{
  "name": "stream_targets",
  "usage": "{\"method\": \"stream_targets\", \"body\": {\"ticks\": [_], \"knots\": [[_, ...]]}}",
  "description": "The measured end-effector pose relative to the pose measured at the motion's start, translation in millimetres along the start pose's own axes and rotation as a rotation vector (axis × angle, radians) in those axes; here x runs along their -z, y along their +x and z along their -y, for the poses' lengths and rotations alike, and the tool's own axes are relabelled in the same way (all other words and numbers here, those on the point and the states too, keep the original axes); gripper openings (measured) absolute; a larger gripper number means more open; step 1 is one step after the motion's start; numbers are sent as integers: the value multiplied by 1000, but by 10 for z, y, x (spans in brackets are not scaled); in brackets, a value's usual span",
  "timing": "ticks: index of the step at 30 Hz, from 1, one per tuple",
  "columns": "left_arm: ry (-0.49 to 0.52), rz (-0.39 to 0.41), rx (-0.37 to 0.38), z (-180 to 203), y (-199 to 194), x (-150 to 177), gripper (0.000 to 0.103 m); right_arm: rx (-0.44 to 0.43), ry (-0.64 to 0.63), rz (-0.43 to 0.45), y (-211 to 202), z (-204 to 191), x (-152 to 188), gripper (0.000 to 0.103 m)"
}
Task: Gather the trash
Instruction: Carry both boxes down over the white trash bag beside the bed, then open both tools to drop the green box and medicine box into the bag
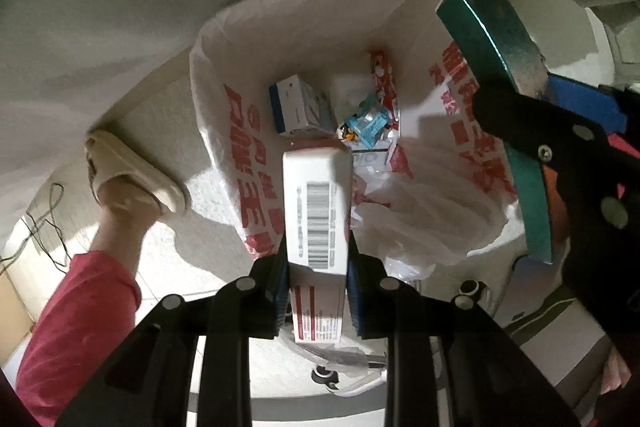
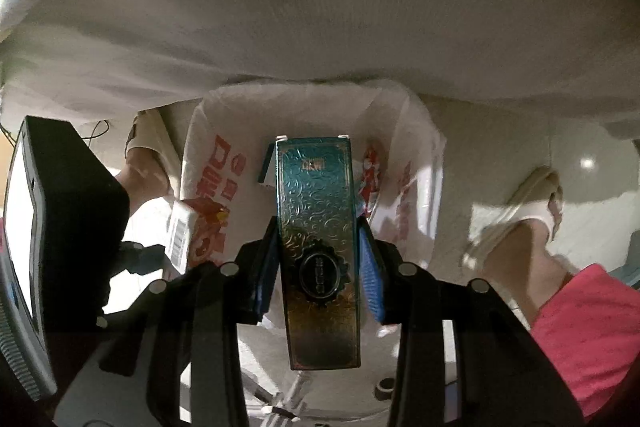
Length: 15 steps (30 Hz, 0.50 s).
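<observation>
- I have both loads over the mouth of the white plastic bag (image 1: 224,75), which stands open on the floor with a blue-and-white carton (image 1: 300,105) and wrappers already at its bottom.
- Risk one, as I judge it: the white barcode box (image 1: 316,203) hangs over the near lip of the bag. Let go here, it could catch the crumpled plastic and tip outside.
- Risk two: the teal embossed box (image 2: 316,223) is long and reaches past the bag's centre. It may wedge across the opening or knock the soft wall flat.
- Risk three: the two tools sit close above the bag. In the left view the right tool crosses just beside the bag's right edge, so they could bump on release.
- A slippered foot (image 1: 136,179) stands just left of the bag. A stray box could land by it.
- Left gripper (image 1: 318,267): pads clamped on the white barcode box, nearly together.
- Right gripper (image 2: 318,259): pads pressed on both sides of the teal embossed box, part-way apart.
</observation>
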<state>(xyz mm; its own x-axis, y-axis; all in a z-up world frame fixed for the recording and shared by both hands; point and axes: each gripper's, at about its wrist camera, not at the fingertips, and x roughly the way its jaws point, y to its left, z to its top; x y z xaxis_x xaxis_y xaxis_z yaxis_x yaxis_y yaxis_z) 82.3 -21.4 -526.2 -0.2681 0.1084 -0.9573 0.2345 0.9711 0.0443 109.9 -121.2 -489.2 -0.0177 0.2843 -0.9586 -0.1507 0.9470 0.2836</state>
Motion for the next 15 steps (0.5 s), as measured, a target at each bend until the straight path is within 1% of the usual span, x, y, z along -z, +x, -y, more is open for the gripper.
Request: {"method": "stream_targets", "body": {"ticks": [8,15], "knots": [[-12,-31,22,-20,145,-89,24,-7,51,-44,250,102,-92,36],[-13,-58,41,-5,250,-163,24,-5,67,-72,384,149,-141,36]]}}
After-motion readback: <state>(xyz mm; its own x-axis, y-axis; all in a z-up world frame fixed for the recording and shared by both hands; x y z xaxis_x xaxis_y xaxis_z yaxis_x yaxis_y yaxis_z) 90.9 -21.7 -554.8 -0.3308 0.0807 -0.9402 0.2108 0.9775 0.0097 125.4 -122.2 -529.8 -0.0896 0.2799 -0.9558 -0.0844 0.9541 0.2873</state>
